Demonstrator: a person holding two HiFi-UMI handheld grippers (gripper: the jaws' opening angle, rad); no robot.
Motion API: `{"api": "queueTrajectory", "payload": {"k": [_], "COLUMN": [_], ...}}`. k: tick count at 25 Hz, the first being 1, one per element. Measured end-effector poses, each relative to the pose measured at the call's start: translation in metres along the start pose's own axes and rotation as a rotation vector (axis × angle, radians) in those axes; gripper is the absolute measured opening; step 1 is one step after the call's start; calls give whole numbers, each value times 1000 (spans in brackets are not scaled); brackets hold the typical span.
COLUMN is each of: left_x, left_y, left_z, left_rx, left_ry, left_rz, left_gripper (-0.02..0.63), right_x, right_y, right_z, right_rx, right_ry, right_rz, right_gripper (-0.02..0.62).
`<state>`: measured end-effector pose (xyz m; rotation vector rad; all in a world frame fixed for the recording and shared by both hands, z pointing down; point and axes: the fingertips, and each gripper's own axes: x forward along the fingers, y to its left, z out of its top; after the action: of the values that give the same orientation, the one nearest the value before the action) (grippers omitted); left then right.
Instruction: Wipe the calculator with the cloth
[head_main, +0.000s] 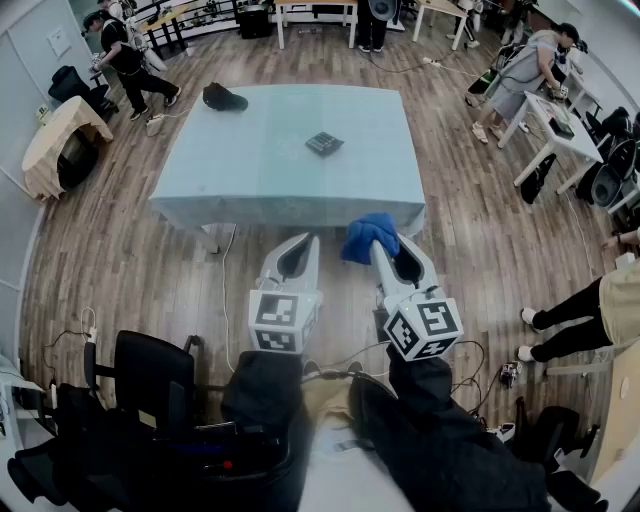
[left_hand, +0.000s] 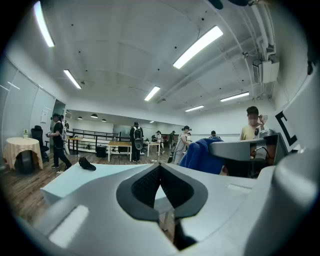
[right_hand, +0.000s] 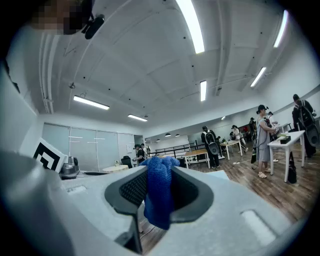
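A small dark calculator (head_main: 324, 143) lies on the pale blue table (head_main: 250, 170), right of its middle. A blue cloth (head_main: 367, 236) hangs bunched from my right gripper (head_main: 385, 248), which is shut on it just short of the table's near edge. In the right gripper view the cloth (right_hand: 159, 195) fills the gap between the pads. My left gripper (head_main: 303, 243) is level with the right one, to its left, shut with nothing in it; its pads (left_hand: 172, 187) meet at the tip. In the left gripper view the cloth (left_hand: 200, 155) shows at the right.
A black cap (head_main: 224, 97) lies at the table's far left corner. A black chair (head_main: 150, 375) stands at my left. People stand around the room's edges, one by a white desk (head_main: 545, 125) at the right. Cables trail over the wooden floor (head_main: 120, 260).
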<state>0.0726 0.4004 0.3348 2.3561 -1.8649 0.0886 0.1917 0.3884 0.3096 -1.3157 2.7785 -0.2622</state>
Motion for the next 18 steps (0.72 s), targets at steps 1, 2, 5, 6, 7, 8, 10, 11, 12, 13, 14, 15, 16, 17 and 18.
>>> {"api": "queueTrajectory", "payload": {"k": [1,2,5,6,7,8,10,11,12,13,14,15,16,17,18], "left_x": [0,-1,-1,-2,-2,-2,-3,-4,-5,-6,-6,-7,-7,-8,-9], "left_y": [2,3,8,9,10,11,14,16,17,18,19,20,20,21,22], "left_z": [0,0,-4,-5,-5,-6,-9,-10,-11,-11,-12,-14,-15,-17,-18], "left_rx": [0,1,0,-3,-5,-7,-6,-6,-7,-8,-9,-10,-11,-11,-12], "left_ry": [1,1,9,11,13,15,25,29,31,31,32,33,35,37,38], "left_rz": [-1,-3,-8,-11,-15,-17,-18,-18,-20,-23,-26,-29,-31,-33,-35], "left_gripper": [3,3,3,3,3,3,3,4,4,4,4,3,3,3,3], "right_x": [1,3,8,9,10,10,11,12,12,12,13,13,13,13,12], "right_y": [2,4,9,10,11,11,12,12,13,15,16,17,17,18,19], "right_z": [0,0,-3,-4,-4,-5,-6,-7,-8,-9,-10,-11,-12,-14,-15], "right_rx": [0,-1,-3,-4,-5,-5,-5,-5,-5,-6,-6,-6,-5,-3,1], "right_ry": [0,0,1,3,5,7,10,11,12,13,14,15,15,16,17], "right_rz": [0,0,3,5,5,4,-2,-5,-8,-11,-14,-17,-20,-23,-26], "right_gripper": [115,115,115,116,115,115,115,115,115,116,115,117,115,117,117]}}
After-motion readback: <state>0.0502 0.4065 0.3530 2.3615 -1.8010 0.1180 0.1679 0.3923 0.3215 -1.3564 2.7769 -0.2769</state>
